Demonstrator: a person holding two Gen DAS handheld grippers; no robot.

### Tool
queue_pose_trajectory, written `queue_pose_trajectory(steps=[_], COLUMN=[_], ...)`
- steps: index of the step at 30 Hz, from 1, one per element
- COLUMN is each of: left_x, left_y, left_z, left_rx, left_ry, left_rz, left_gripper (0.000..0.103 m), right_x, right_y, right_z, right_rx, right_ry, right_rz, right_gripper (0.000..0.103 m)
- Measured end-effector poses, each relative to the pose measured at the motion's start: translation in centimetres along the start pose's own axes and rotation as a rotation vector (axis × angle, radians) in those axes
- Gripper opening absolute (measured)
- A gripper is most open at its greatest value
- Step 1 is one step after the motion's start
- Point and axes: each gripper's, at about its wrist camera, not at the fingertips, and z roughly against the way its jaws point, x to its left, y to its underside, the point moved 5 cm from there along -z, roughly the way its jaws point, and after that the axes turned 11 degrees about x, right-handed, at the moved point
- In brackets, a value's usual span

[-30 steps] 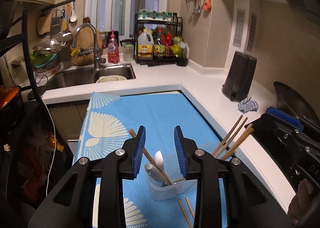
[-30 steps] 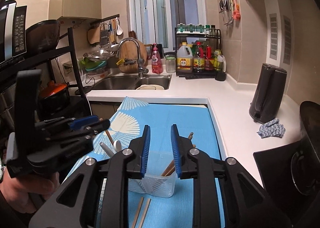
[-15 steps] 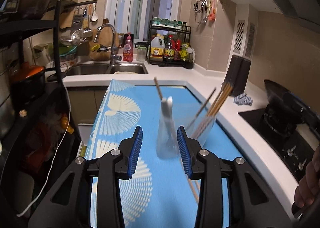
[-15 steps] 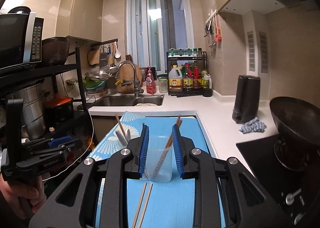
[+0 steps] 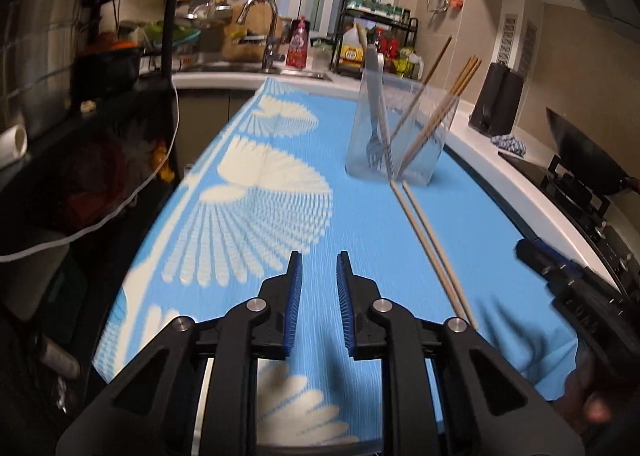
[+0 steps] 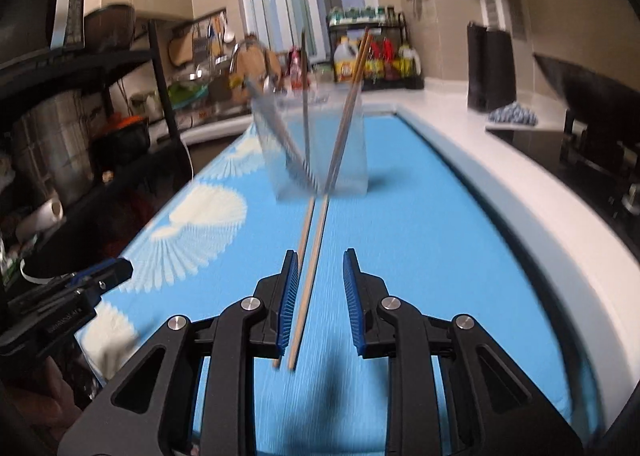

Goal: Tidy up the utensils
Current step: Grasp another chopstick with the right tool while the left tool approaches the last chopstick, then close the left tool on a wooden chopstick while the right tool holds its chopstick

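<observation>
A clear plastic cup (image 5: 396, 144) stands upright on the blue mat (image 5: 260, 216) and holds a fork (image 5: 374, 124) and several wooden chopsticks (image 5: 452, 96). Two loose chopsticks (image 5: 432, 248) lie flat on the mat in front of the cup. My left gripper (image 5: 318, 284) is open and empty, low over the mat, left of the loose chopsticks. In the right wrist view the cup (image 6: 316, 148) is ahead, and the loose chopsticks (image 6: 308, 272) run between the jaws of my right gripper (image 6: 318, 288), close to the left finger. It is open and holds nothing.
A white counter (image 6: 520, 176) edges the mat on the right, with a black kettle (image 5: 496, 100), a cloth (image 5: 508, 142) and a stove with a wok (image 5: 588, 160). A sink and bottle rack (image 5: 376, 44) stand at the back. A black shelf rack (image 5: 100, 76) stands left.
Both grippers have pulled back from the cup and dropped low over the mat. The right gripper now straddles the two loose chopsticks.
</observation>
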Motion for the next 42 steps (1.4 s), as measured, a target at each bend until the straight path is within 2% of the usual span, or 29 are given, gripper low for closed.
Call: queue_pose_trajectory(steps=[6, 15, 16, 20, 25, 27, 28, 30, 34, 38, 40, 42], left_x=[-1.0, -0.9, -1.1, -2.3, -4.9, -6.3, -6.9, -8.4, -10.3, -11.3, -11.4, -11.2], left_y=[0.8, 1.3, 1.4, 1.5, 2.1, 2.2, 2.2, 2.3, 3.0, 3.7, 3.7, 3.7], left_z=[-0.4, -0.9, -0.9, -1.1, -2.4, -3.0, -3.3, -4.1, -5.4, -6.4, -6.5, -6.5], left_rx=[-0.006, 0.005, 0.005, 0.012, 0.047, 0.051, 0.052, 0.072, 0.108, 0.114, 0.102, 0.096], left_ry=[0.022, 0.036, 0.042, 0.097, 0.203, 0.221, 0.225, 0.235, 0.221, 0.152, 0.114, 0.082], left_rz=[-0.023, -0.012, -0.015, -0.029, -0.045, -0.058, -0.066, -0.088, -0.118, -0.160, -0.179, -0.192], left_gripper=[0.018, 0.018, 0.018, 0.018, 0.018, 0.019, 0.020, 0.033, 0.035, 0.035, 0.031, 0.020], right_x=[0.5, 1.0, 1.0, 0.2, -1.7, -2.5, -3.0, -3.9, -4.9, -5.2, -5.2, -5.2], right_y=[2.2, 3.2, 3.3, 3.3, 3.6, 3.8, 3.9, 4.1, 4.5, 4.6, 4.7, 4.7], right_z=[-3.3, -5.7, -5.7, -5.3, -4.3, -3.9, -3.7, -3.5, -3.2, -3.1, -3.1, -3.1], right_rx=[0.090, 0.147, 0.147, 0.140, 0.122, 0.115, 0.113, 0.112, 0.111, 0.120, 0.121, 0.123], right_ry=[-0.015, -0.004, 0.003, 0.018, 0.042, 0.052, 0.055, 0.060, 0.063, 0.057, 0.059, 0.059], right_rz=[0.009, 0.034, 0.038, 0.027, -0.010, -0.021, -0.029, -0.041, -0.052, -0.046, -0.042, -0.036], right_gripper=[0.024, 0.024, 0.021, 0.006, 0.006, 0.006, 0.006, 0.006, 0.006, 0.007, 0.008, 0.008])
